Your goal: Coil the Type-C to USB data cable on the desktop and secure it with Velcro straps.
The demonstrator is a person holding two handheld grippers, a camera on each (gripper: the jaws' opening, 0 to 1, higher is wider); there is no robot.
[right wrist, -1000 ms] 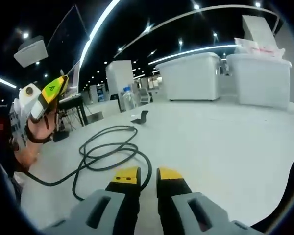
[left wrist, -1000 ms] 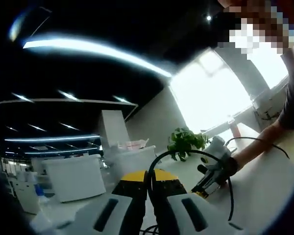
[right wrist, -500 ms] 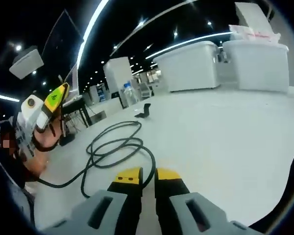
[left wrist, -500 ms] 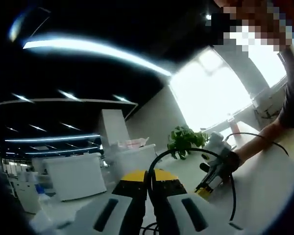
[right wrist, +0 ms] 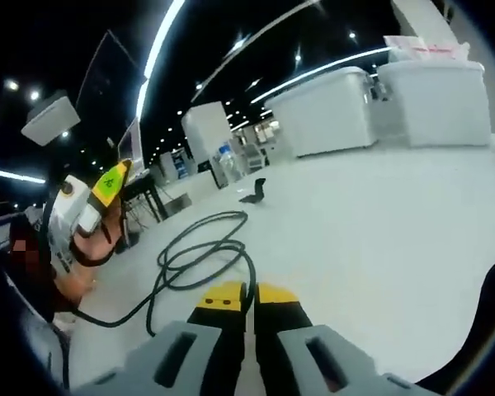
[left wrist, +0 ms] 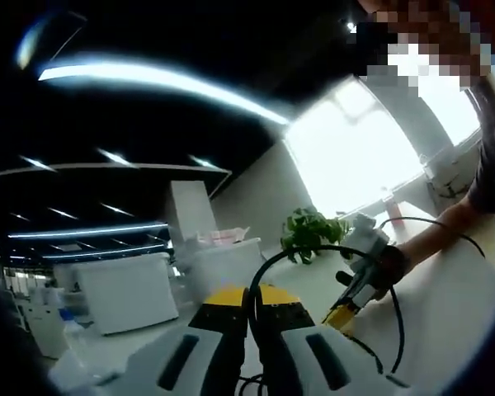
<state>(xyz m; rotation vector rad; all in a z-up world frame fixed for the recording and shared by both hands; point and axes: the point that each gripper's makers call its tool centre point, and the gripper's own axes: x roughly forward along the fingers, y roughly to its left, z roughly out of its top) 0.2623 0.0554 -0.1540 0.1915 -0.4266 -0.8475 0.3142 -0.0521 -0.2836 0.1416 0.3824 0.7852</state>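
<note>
I have the thin black data cable in both tools. The left gripper has its yellow-tipped jaws pressed together on the cable, which rises from between the tips and arcs over toward the right gripper, seen across the white counter in the left gripper view. In the right gripper view, the right gripper has its jaws closed to a thin slit with the cable running down into the gap at the tips; I judge it pinched there, though the contact itself is hidden.

What matters for the next move, as I read it: most of the cable lies in loose, overlapping loops on the white counter directly ahead of the right jaws, their long axis running away from the tips toward the far edge. One strand trails off toward the person's side and the left gripper, held raised above the counter. A small black strap-like piece sits well beyond the loops; I cannot tell if it is the Velcro. The right gripper is nearer the loops, so gathering should fall to it.
</note>
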